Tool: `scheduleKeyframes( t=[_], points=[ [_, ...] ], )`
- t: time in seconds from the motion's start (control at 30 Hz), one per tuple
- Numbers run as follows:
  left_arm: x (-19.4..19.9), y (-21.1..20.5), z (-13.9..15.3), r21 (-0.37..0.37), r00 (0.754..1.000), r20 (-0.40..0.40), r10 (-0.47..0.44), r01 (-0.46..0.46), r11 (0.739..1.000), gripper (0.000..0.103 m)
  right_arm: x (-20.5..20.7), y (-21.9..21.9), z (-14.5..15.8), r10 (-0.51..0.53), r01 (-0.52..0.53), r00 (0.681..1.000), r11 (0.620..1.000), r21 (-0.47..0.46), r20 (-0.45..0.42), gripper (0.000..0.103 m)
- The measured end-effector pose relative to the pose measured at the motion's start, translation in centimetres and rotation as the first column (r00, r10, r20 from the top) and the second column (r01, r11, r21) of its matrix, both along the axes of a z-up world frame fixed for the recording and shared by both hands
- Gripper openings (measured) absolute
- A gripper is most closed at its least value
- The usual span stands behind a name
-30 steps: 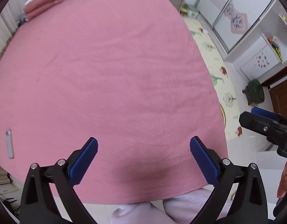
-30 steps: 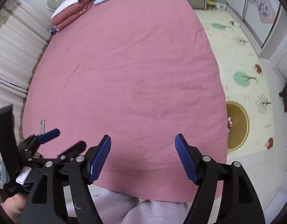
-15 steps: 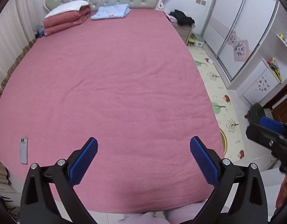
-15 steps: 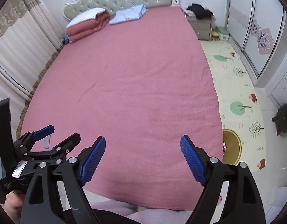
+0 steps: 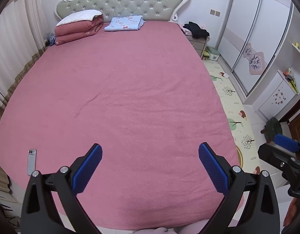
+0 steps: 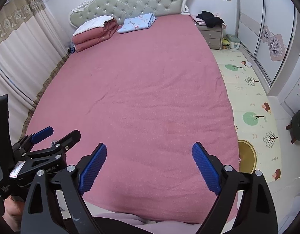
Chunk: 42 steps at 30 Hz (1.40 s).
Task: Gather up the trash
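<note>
A wide bed with a pink cover fills both views. My left gripper is open and empty above the foot of the bed. My right gripper is open and empty beside it, to the right. A small white item lies on the patterned floor mat right of the bed. A round yellow bin stands on the mat at the bed's foot corner, with something small and reddish at its left edge. No trash shows on the bed cover.
A grey remote lies at the bed's near left corner. A folded pink quilt and a blue cloth lie by the headboard. A nightstand with dark clothes, a wardrobe and a dark stool stand right; curtains hang left.
Both grippers have tilted up and drawn back, so the headboard and the far room have come into view. Both stay open and empty.
</note>
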<state>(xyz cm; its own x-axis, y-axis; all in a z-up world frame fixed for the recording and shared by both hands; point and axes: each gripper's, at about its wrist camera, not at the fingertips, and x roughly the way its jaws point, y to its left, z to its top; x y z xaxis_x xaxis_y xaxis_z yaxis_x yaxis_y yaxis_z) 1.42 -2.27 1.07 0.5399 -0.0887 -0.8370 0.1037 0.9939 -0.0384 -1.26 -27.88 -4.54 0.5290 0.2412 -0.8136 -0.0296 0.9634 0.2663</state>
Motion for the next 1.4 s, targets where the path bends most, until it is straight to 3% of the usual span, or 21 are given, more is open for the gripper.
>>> scheduleKeyframes(
  t=[0.6, 0.9, 1.4],
  points=[
    [-0.2, -1.6, 1.5, -0.008, 0.997, 0.075, -0.003, 0.003, 1.000, 0.099, -1.2, -0.5, 1.4, -0.011, 0.012, 0.997, 1.000, -0.011, 0.076, 0.091],
    [0.4, -1.2, 1.5, -0.039, 0.999, 0.050, 0.019, -0.017, 0.999, 0.099, -1.3, -0.6, 1.6, -0.007, 0.007, 0.997, 1.000, -0.006, 0.073, 0.092],
    [0.1, -1.5, 1.9, -0.018, 0.997, 0.069, 0.035, -0.034, 0.999, 0.099, -1.0, -0.8, 1.3, -0.008, 0.008, 0.997, 1.000, -0.006, 0.071, 0.092]
  ],
)
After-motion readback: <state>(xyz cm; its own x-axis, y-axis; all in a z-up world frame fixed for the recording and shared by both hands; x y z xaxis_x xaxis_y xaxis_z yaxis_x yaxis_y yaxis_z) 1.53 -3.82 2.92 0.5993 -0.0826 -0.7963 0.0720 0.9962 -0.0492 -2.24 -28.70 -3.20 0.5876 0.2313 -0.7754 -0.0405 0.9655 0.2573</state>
